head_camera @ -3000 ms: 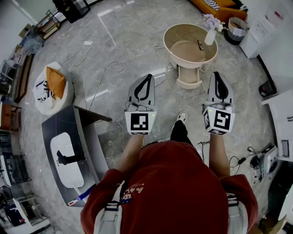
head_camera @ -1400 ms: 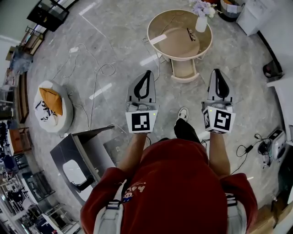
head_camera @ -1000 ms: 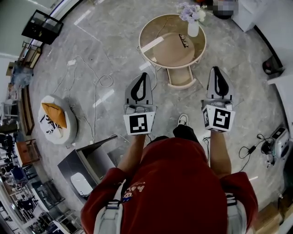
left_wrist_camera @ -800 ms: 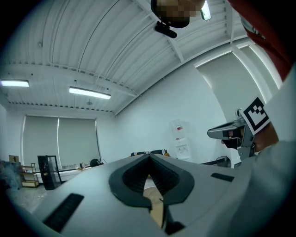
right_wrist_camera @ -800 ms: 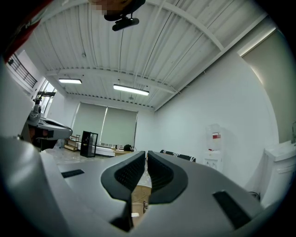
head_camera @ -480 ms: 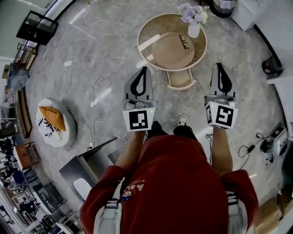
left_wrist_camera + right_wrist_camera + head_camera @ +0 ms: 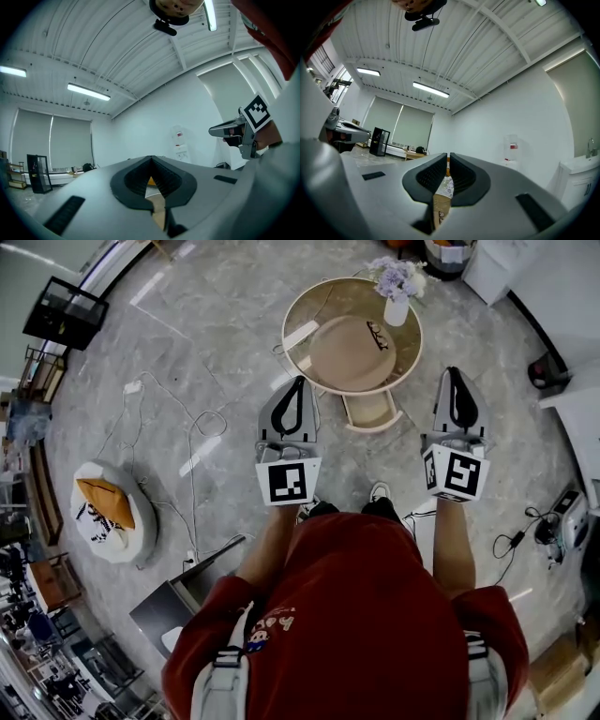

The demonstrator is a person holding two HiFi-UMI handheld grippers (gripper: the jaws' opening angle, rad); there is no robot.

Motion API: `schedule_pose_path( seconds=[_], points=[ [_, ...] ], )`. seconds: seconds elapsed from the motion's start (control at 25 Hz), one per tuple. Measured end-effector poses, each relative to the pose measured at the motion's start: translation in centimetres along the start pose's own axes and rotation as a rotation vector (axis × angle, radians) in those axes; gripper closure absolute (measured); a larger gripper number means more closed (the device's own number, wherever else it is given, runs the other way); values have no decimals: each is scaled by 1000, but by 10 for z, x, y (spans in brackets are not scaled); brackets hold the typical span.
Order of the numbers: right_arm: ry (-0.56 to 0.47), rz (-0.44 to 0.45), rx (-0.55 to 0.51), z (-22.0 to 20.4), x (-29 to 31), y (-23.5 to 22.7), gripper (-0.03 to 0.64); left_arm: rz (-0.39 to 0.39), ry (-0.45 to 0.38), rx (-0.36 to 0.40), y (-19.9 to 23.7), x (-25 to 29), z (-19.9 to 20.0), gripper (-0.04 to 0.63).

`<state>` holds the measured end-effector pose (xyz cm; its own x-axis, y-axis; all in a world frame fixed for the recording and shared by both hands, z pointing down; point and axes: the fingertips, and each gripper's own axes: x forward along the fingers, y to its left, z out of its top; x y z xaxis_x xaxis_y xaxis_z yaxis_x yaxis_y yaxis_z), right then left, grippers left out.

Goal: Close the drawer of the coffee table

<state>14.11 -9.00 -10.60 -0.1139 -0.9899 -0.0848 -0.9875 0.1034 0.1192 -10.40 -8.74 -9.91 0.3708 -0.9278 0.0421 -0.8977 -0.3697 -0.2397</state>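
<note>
A test studio dressed as a living room — marble floor, coffee table with vase, loose cables, strip lights.

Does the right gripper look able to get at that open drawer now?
Probably yes: nothing stands between the right gripper and the drawer. The gripper is held level, well above the low drawer, so it would have to come down and inward.
</note>
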Motion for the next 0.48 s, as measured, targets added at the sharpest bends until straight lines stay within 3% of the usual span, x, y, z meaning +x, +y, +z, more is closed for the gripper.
schedule_pose_path(
  seconds=[0.48],
  points=[
    [29,37,-31,-12,8,25,584,-18,-3,-15,9,13,-18,583]
  ],
)
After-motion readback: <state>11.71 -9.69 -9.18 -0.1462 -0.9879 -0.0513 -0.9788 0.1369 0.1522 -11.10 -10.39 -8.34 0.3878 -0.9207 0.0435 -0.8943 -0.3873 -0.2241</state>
